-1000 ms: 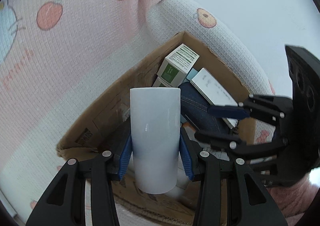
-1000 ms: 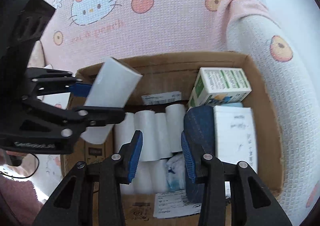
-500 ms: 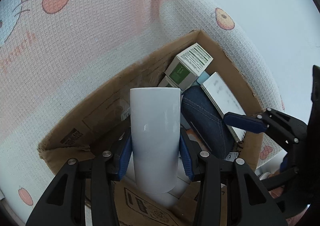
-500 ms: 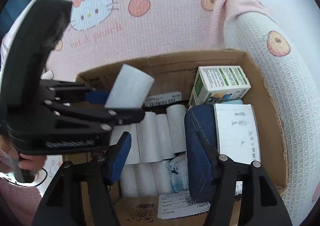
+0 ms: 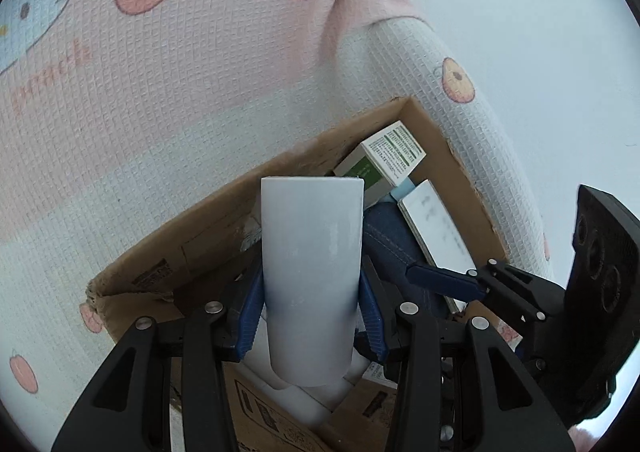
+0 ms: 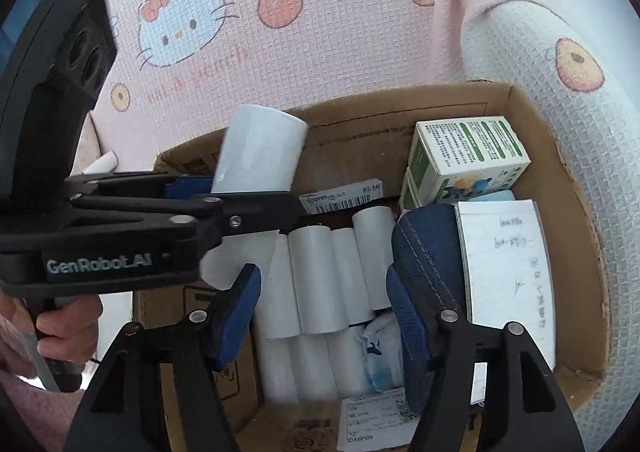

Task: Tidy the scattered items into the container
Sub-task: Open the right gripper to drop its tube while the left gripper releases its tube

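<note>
We see the left tongs [image 5: 312, 316] angled steeply downward, their blue pads clamped on either side of a smooth white cylindrical roll [image 5: 312, 272] held over the near-left corner of the open brown cardboard box [image 6: 400, 108]; a hand [image 6: 64, 328] grips the handle beside the box. The roll's long axis runs along the fingers, its flat far end pointing toward the box's far wall. The right tongs [image 6: 320, 308] tilt down over the box's middle, their jaws opening with nothing pressed between the pads. Inside the box we make out a row of white paper rolls [image 6: 320, 276] lying side by side along the floor, a dark blue denim pouch [image 6: 428, 252] to their right, a white handwritten notepad [image 6: 508, 272] against the right wall, and a green-and-white printed carton [image 6: 468, 156] in the far-right corner. The box sits on a pink cartoon-cat blanket [image 6: 240, 32].
</note>
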The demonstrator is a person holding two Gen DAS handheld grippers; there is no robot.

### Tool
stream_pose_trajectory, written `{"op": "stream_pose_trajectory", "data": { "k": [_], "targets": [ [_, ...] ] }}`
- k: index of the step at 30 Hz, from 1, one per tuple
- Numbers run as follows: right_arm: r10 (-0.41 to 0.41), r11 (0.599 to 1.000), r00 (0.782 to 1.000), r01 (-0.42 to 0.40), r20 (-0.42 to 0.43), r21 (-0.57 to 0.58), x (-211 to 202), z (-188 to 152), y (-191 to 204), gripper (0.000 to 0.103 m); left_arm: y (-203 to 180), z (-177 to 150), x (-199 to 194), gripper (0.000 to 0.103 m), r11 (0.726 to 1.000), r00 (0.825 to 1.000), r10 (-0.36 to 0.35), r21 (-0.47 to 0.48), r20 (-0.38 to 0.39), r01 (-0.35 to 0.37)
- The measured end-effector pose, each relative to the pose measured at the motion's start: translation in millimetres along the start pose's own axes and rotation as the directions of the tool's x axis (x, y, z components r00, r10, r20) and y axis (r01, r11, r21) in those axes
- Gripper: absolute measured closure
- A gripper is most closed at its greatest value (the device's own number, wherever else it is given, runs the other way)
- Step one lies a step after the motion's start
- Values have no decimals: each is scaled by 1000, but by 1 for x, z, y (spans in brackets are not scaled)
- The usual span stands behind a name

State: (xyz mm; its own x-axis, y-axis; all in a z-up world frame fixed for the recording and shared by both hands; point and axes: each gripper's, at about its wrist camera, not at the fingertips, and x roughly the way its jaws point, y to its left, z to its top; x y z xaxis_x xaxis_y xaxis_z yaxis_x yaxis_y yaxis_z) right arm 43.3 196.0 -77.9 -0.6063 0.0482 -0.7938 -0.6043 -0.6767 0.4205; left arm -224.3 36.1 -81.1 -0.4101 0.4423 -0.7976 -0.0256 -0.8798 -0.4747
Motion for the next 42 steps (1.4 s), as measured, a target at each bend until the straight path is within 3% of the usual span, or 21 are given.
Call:
{"op": "stream_pose_trajectory", "data": {
  "k": [3,6,19,27,32,36,42],
  "targets": [
    [66,995,998,-66,3,71,2,1,-7,40,-4,-1,0,56,999,1000,28,29,9,-28],
    [124,985,992,-124,2,124,2,1,-11,40,-6,-1,4,56,1000,1000,12,28,-3,-12],
    [122,981,991,-129,57,142,4,2,-10,40,-1,1,10,56,999,999,-40,-15,-6,40],
    [106,987,990,-116,94,107,8,3,1,40,-12,-4,28,56,989,987,-140,-54,-80,136],
    [149,978,985,-160,92,132,16,3,-6,60,-22,-3,28,56,992,990,-124,-16,-69,123],
    [171,974,982,-181,80,137,17,3,-11,62,-21,-1,31,56,992,988,-129,-16,-88,128],
    [119,992,993,-120,23,34,25,5,6,62,-18,-6,30,55,994,988,-111,-3,-104,111]
  ]
}}
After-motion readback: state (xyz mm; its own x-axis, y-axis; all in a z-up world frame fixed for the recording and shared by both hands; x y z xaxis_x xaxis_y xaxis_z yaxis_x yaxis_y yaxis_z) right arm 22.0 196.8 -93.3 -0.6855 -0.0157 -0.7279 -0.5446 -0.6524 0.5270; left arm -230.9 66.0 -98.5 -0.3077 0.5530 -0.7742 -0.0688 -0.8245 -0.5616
